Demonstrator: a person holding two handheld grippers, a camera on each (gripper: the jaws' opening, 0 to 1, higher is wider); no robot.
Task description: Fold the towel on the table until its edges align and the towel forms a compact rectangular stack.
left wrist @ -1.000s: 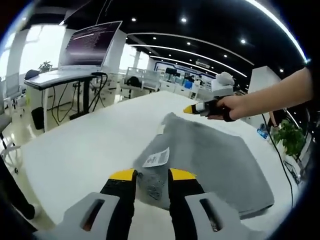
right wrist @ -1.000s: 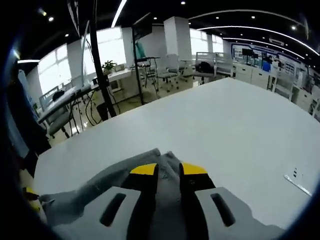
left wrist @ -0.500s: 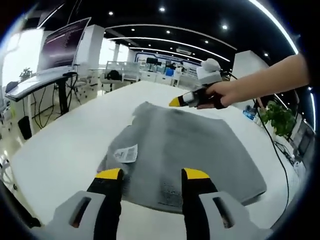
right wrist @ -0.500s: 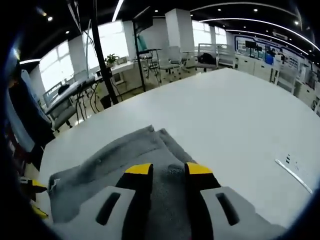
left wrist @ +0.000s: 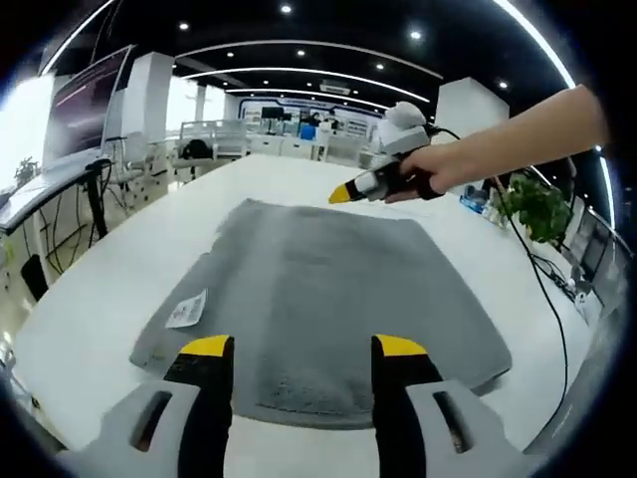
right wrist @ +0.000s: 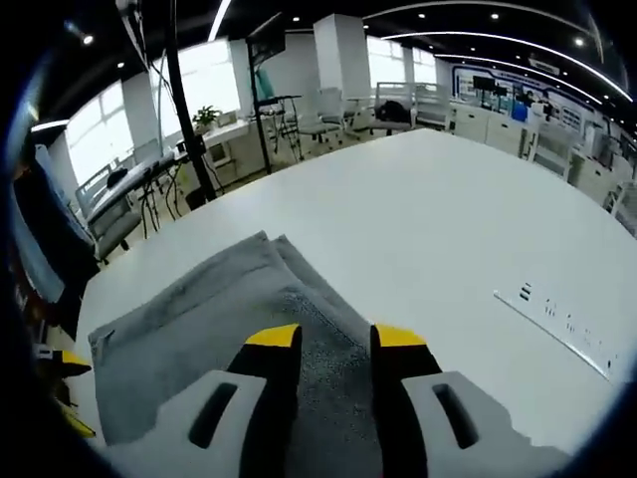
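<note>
The grey towel [left wrist: 318,284] lies flat on the white table [left wrist: 95,299], folded, with a white label [left wrist: 186,309] near its left front corner. My left gripper [left wrist: 303,349] hovers over the towel's near edge, open, nothing between its yellow tips. A hand holds my right gripper [left wrist: 348,191] just above the towel's far edge. In the right gripper view the towel [right wrist: 199,319] spreads below, its doubled edge running up to the left. The right gripper [right wrist: 335,339] stands open above the towel's corner, and the cloth beneath looks flat.
A thin white strip [right wrist: 557,319] lies on the table [right wrist: 448,219] to the right. A black cable [left wrist: 545,299] trails along the table's right side, next to a potted plant [left wrist: 532,204]. Desks, chairs [right wrist: 309,119] and a monitor stand [left wrist: 90,110] surround the table.
My left gripper opened, let go of the towel's corner and drew back. The right gripper also let go of its fold and lifted a little. The towel settled flat.
</note>
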